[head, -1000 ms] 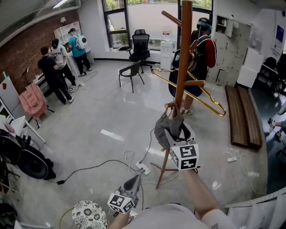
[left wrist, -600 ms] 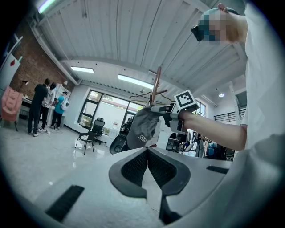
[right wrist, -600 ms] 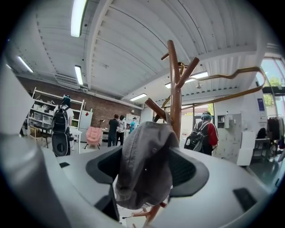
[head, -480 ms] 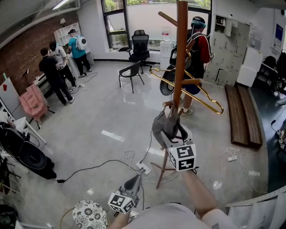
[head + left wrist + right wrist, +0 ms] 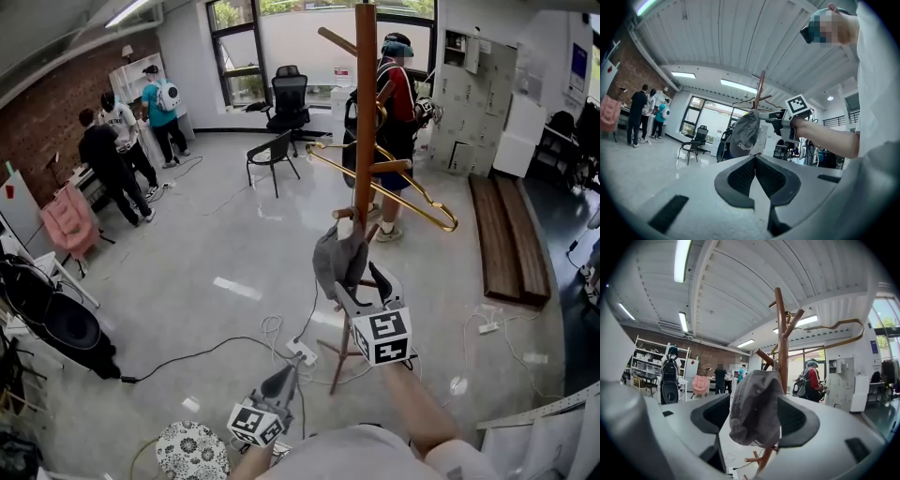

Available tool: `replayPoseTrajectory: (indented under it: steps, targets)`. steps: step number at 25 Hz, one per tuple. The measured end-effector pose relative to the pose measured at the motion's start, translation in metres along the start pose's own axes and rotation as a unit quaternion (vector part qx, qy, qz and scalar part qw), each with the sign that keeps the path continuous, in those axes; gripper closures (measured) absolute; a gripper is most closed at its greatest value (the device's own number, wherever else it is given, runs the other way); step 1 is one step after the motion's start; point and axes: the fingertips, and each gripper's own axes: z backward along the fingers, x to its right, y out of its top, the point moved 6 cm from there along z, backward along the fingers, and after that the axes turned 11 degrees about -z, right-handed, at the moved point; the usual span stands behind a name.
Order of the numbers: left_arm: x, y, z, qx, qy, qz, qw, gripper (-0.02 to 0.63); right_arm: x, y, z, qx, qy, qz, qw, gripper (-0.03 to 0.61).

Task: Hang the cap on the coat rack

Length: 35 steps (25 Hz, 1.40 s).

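Right hand-held gripper (image 5: 364,281): jaws stand wide apart, with the grey cap (image 5: 339,258) between them and no pad visibly pressing on the fabric, though whether cloth brushes one pad I cannot tell. The cap hangs from a lower peg (image 5: 345,214) of the wooden coat rack (image 5: 366,112), crown drooping, just beside the pole. Left hand-held gripper (image 5: 281,380): jaws together, nothing in them, held low and well apart from the rack. Judgement: the hang looks made, and what remains is a clean exit. Keep the right jaws fully wide and draw back straight along their own axis — no sideways sweep, since a pad catching the brim could lift the cap off the peg. Stay below the gold hanger (image 5: 412,192). Pause once clear and check that the cap sits steady.
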Motion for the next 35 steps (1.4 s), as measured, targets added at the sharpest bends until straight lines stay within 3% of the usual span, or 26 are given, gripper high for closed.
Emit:
replayPoseTrajectory:
  steps: [9, 23, 35]
  targets:
    - [0.002, 0.015, 0.002, 0.010, 0.002, -0.003, 0.9999, 0.606, -0.007, 0.001, 0.035, 0.014, 0.034, -0.009, 0.999, 0.305]
    - [0.004, 0.048, -0.013, 0.037, 0.006, -0.044, 0.9984, 0.606, -0.012, -0.013, 0.079, 0.043, 0.097, -0.053, 0.993, 0.305]
    - [0.013, 0.065, -0.035, 0.050, 0.000, -0.063, 0.9967, 0.606, 0.010, -0.057, 0.093, -0.008, 0.105, -0.048, 0.993, 0.305]
